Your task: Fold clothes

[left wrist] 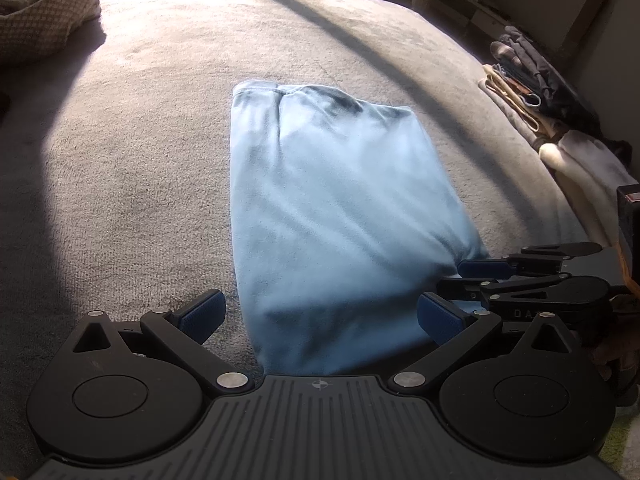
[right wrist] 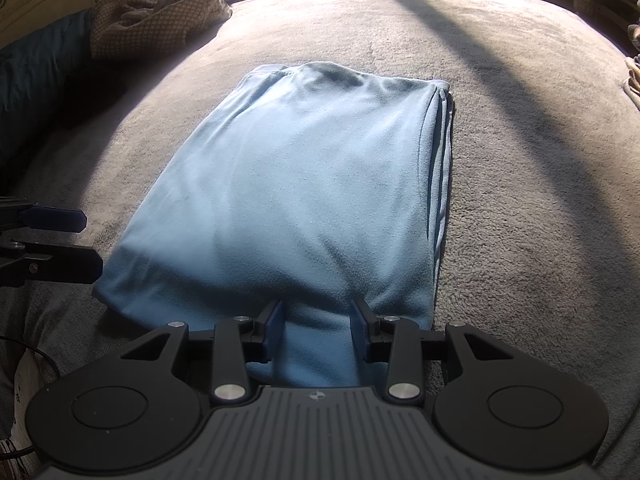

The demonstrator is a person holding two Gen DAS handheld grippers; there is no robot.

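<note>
At far left, a crumpled beige cloth with a small lattice print sits heaped at the far corner of the bed, whose grey cover is a nubby, short-pile plush crossed by bands of sun and shadow. The left gripper has its blue-padded fingers spread wide apart, holding nothing, the near hem between them. In the middle lies the folded garment, pale blue soft fleece, a long rectangle with a rounded near fold and stacked layer edges along its right side. The right gripper is partly closed, its fingers pinching a raised tuck of the near edge. At far right, a stack of folded clothes, dark, cream and white, lines the bed's edge.
</note>
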